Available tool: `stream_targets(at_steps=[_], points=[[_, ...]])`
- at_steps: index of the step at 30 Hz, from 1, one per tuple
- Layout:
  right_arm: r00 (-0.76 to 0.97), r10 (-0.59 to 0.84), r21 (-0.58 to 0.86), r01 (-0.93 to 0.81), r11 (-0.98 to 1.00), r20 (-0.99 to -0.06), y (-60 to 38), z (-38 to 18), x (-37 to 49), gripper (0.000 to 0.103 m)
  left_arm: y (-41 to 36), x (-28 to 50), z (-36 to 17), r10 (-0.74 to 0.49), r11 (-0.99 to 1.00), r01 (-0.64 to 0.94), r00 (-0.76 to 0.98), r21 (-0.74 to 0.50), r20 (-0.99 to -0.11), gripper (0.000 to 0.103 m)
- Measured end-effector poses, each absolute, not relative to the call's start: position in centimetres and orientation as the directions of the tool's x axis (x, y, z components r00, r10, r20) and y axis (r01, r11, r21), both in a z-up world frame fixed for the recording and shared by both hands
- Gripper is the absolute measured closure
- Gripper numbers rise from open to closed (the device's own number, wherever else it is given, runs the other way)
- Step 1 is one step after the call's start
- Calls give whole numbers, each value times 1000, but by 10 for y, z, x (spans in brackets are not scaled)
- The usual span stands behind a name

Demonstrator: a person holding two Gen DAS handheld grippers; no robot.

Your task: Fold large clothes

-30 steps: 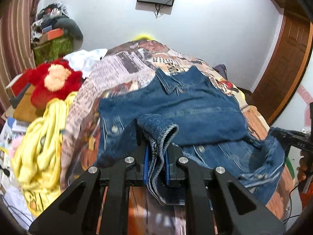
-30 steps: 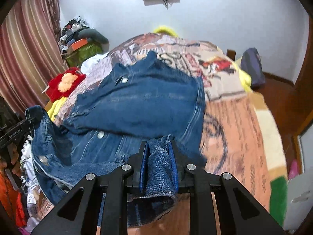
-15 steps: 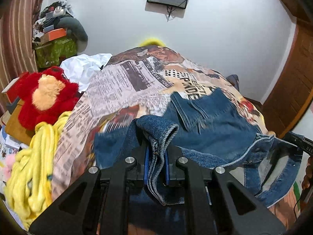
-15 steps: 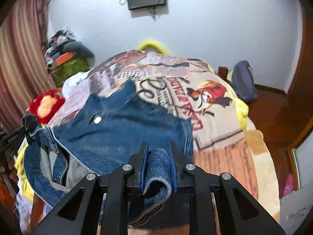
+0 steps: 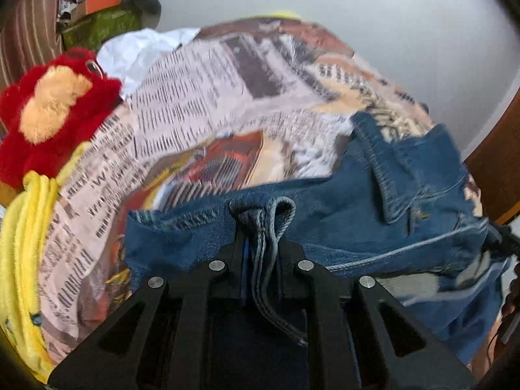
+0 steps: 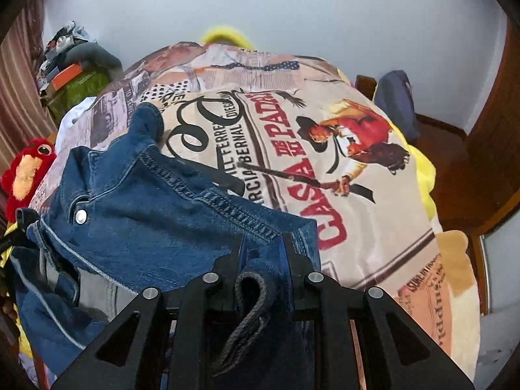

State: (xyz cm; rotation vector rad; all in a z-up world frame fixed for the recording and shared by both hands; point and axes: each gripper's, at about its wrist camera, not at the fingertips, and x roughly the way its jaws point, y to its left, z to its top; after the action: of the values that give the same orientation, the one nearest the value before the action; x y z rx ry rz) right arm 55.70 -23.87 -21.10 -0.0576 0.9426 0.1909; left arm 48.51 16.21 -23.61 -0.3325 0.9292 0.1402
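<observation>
Printed bedspread (image 6: 373, 227); both grippers' jaws clamp folded hems of the denim jacket (image 6: 156, 214).

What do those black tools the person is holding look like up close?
Both look alike. The left gripper and right gripper are matte black, built from angular arms with triangular cut-outs, joined by round silver bolt heads. Each has two flat fingers lined inside with blue pads. No cables, markings or sleeves show on them.

Left claw (image 5: 261, 243) angled steeply downward, jaws clamped on denim jacket (image 5: 357, 214). Right claw (image 6: 261, 253) likewise pitched down, clamped on it.
</observation>
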Motion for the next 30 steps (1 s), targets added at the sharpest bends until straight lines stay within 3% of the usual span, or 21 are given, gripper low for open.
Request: stream_targets(at_steps=[4,7,13,16,20,26,30], points=[[612,89,-35,-188,982,-785,-245,-198,557,86,161,488,-244,-12,945,-260,575,-197,-818,88],[676,-70,-174,-88,981,-734,-262,-179,552,86,167,487,-241,-27,932,-284,565,-225,-825,88],[639,29,-80,-142,987,-769,-297,-160,531,86,175,476,-205,-66,930,-259,583,-262,-810,82],[605,96,-51,-221,974,-791,-293,-160,514,86,176,468,-190,-71,941,-233,573,-245,-816,72],[586,161,-48,-325,944,-794,-266,-162,493,86,179,452,-171,61,958,-257,607,-124,-793,39],[565,190,-40,-370,928,-803,-230,-178,498,86,184,434,-178,93,976,-215,578,-41,-810,33],[518,8,-183,-315,931,-855,-218,-218,517,86,177,426,-204,80,989,-150,518,1,-852,33]])
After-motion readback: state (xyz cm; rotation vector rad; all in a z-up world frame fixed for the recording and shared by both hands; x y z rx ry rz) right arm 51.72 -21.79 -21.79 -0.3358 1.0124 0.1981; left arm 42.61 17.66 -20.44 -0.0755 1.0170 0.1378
